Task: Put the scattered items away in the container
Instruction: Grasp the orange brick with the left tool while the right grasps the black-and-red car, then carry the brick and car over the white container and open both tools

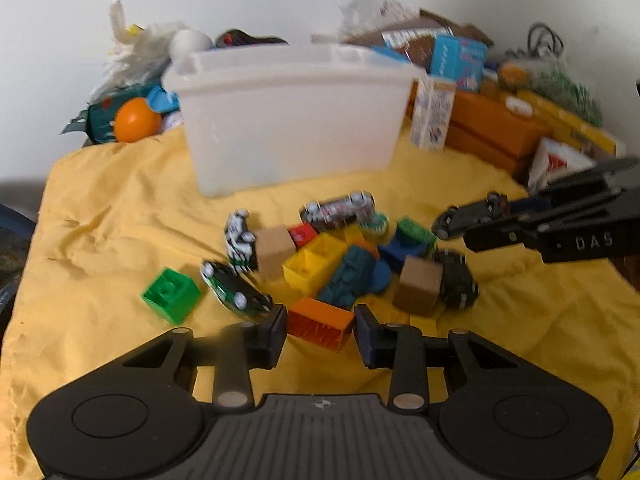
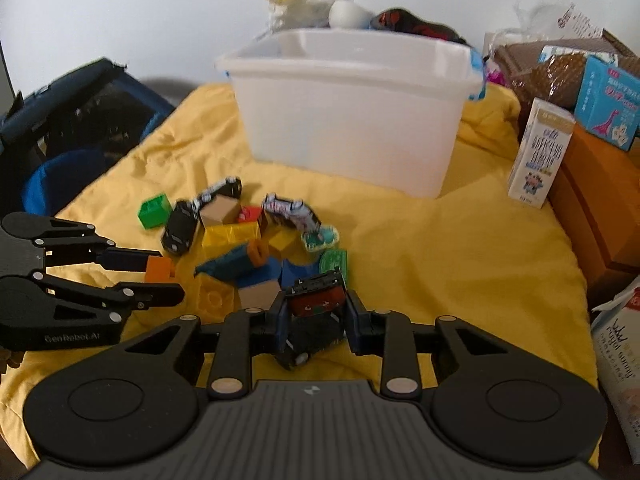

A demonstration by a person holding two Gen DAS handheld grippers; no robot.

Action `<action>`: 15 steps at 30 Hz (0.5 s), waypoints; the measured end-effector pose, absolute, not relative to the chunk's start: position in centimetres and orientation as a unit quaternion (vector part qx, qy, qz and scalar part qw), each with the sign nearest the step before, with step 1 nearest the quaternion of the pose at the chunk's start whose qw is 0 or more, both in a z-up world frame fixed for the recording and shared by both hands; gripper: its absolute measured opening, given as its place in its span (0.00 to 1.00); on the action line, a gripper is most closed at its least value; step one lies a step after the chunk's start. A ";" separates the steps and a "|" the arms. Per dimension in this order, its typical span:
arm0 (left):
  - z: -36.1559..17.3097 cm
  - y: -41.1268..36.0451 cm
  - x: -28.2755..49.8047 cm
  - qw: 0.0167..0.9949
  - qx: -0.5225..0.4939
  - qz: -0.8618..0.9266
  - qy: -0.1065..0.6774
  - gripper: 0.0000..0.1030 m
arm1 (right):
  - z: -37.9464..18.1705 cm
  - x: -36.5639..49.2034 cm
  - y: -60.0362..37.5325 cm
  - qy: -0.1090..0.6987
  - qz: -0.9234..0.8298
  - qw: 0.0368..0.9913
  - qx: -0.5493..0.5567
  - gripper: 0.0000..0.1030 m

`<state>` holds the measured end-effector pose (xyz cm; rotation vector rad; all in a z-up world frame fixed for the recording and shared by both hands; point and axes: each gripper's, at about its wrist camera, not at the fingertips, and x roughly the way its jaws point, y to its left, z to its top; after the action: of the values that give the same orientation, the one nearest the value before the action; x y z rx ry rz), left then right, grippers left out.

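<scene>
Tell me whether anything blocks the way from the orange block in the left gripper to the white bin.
The orange plastic block sits between the left gripper fingers. The toy pile lies ahead, but low on the yellow cloth; lifted over it, nothing visible blocks the translucent white plastic bin.

A milk carton [image 2: 538, 156] stands at two o'clock beside orange boxes [image 2: 600, 208]; an orange ball [image 1: 137, 119] sits at ten.

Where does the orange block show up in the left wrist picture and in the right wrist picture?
Left wrist: the orange block sits low centre, between the left gripper fingers.
Right wrist: the same block is at the left, in that gripper seen from the side.
Shared landmark: the white container at the back on the yellow cloth.
</scene>
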<state>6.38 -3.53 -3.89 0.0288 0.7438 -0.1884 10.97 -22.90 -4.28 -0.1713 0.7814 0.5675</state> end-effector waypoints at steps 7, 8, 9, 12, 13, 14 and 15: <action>-0.1 -1.9 7.4 0.940 -0.023 -0.071 0.333 0.39 | -1.7 11.3 -23.9 0.351 0.270 0.895 -0.054 0.31; 0.5 -1.7 7.7 0.941 -0.027 -0.070 0.331 0.39 | -1.1 11.4 -24.0 0.346 0.269 0.897 -0.050 0.31; 1.2 -1.5 8.1 0.941 -0.032 -0.070 0.329 0.39 | -0.6 11.6 -24.1 0.341 0.268 0.900 -0.046 0.31; 3.2 -0.7 9.3 0.945 -0.042 -0.066 0.317 0.39 | 1.2 12.3 -24.3 0.324 0.267 0.907 -0.034 0.31; 3.9 -0.5 9.8 0.947 -0.045 -0.064 0.312 0.39 | 1.8 12.7 -24.3 0.318 0.266 0.909 -0.030 0.31; 4.5 -0.2 10.1 0.948 -0.046 -0.060 0.308 0.39 | 2.5 13.1 -24.4 0.314 0.265 0.911 -0.026 0.31; 5.2 0.0 10.5 0.950 -0.045 -0.056 0.305 0.39 | 3.1 13.5 -24.4 0.309 0.265 0.913 -0.023 0.31</action>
<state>10.53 -0.02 5.22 -0.0921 0.6202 -0.1139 13.47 -24.45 3.09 -0.0466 0.6360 0.5452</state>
